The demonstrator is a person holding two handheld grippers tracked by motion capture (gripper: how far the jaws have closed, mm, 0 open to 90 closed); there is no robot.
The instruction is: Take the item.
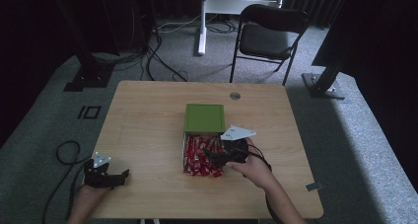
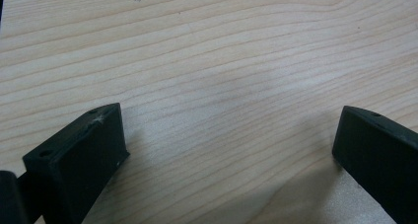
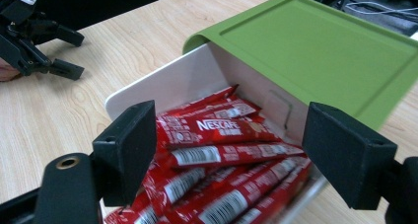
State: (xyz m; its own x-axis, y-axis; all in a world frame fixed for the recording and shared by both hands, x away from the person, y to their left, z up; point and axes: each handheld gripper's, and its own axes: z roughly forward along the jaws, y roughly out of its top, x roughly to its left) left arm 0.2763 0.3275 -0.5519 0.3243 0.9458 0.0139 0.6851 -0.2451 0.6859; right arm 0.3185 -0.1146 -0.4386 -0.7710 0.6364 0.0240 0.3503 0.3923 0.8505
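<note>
Our right tongs (image 3: 229, 152) hang with jaws apart over the red Nescafé sachets (image 3: 222, 157), gripping none, in the white box (image 3: 162, 86) beside its green lid (image 3: 315, 51) mid-tabletop (image 1: 148, 115). Our left tongs (image 2: 229, 150) rest spread, empty, at the tabletop's near-left edge.

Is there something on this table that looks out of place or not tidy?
The green lid sits pushed back, covering only the far part of the white box. The red coffee sachets inside lie in a loose, crossed heap.
</note>
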